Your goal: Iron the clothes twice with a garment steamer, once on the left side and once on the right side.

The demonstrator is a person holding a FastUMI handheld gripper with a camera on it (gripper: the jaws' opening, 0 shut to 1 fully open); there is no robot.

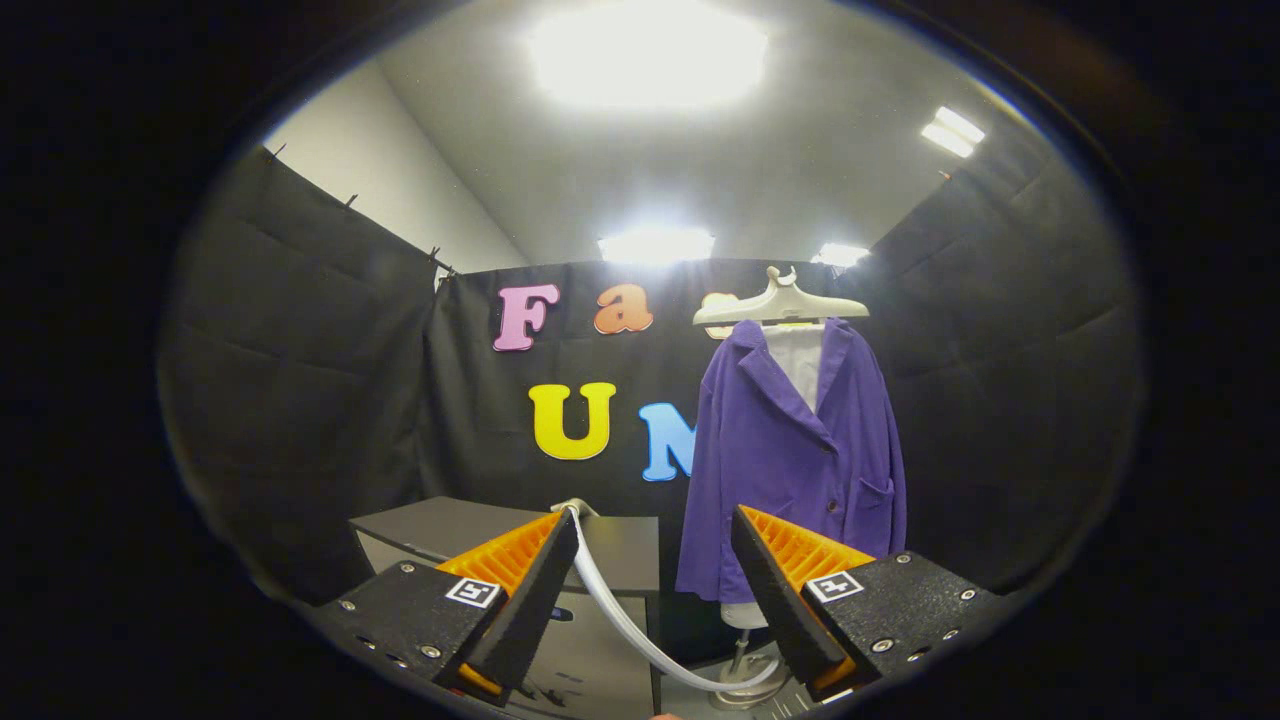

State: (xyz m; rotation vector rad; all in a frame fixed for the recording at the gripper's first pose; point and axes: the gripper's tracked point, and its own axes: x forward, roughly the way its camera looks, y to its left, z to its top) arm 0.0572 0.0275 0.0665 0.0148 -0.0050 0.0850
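Ahead, the purple jacket [795,460] hangs beyond the wide-open, empty claw [655,545], nearer its right finger

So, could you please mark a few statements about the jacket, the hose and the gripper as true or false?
1. The purple jacket hangs on a pale hanger. True.
2. The gripper is shut on the white hose. False: its fingers stand apart, and the hose runs through the gap between them without being pressed by both.
3. The jacket lies folded on the grey cabinet. False: it hangs upright on a stand, beside the cabinet.
4. A white garment shows inside the jacket's open collar. True.
5. The jacket is beyond the fingers, not between them. True.
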